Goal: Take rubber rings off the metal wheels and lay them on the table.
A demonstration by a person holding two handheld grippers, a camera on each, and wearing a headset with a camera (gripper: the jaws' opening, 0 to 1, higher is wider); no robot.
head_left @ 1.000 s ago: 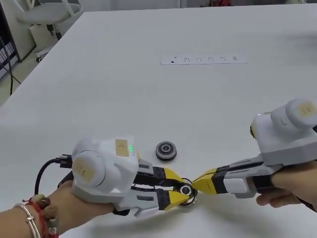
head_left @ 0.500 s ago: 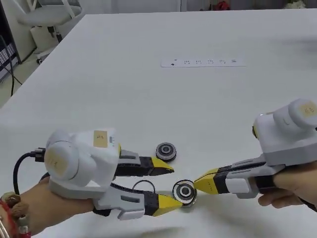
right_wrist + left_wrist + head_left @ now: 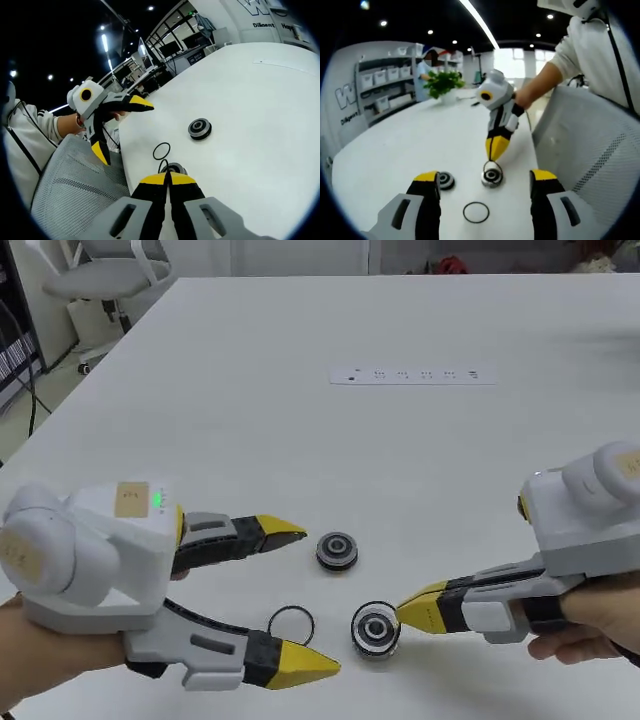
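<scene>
The left hand-held gripper (image 3: 317,600) is released, its yellow-tipped jaws spread wide either side of a thin black rubber ring (image 3: 271,624). The ring lies flat on the white table (image 3: 300,420), which I judge is where the task wants it; being round it has no long axis, and its opening faces up. The right hand-held gripper (image 3: 400,615) is clenched, with its tips against the near silver metal wheel (image 3: 375,627). It is probably steadying this wheel, which lies hub-up beside the ring, while a second, dark-rimmed metal wheel (image 3: 337,549) lies just beyond.

Left gripper (image 3: 318,600) hovers with jaws spread wide; right gripper (image 3: 402,615) points toward it, jaws pressed together
</scene>
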